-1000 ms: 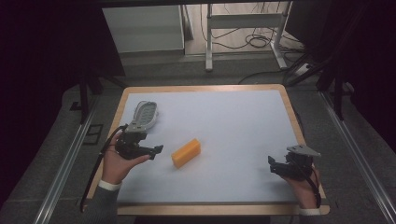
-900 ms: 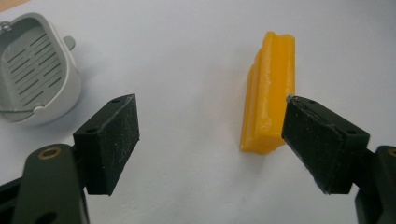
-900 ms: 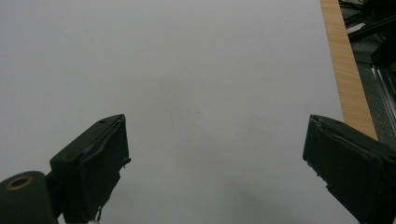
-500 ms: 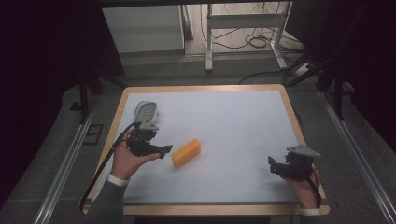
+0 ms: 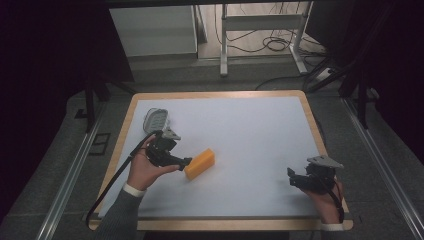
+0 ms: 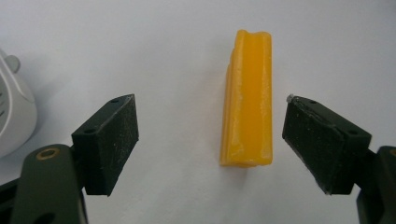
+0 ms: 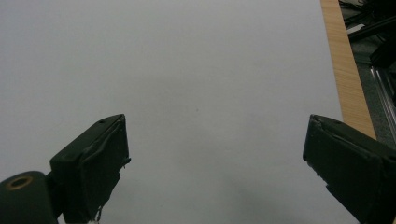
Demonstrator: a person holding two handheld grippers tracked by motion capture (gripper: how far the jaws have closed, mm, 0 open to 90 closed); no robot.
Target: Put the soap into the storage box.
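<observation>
Left gripper (image 6: 212, 140), jaws wide & empty, straddles the orange block (image 6: 247, 98) w/o touching — approach step, prob. next needs closing on it.

Lab-style recording bay, wood-edged table (image 5: 320, 131) with a white top at centre, dark curtained surroundings at 9 and 3 o'clock, metal floor rails (image 5: 67, 177) along both sides, metal stand frame (image 5: 260, 22) and loose cables (image 5: 272, 45) on the floor at 12 o'clock

white object (image 6: 11, 116) cut off at left edge, right gripper's fingers (image 7: 343, 163) cropped
</observation>
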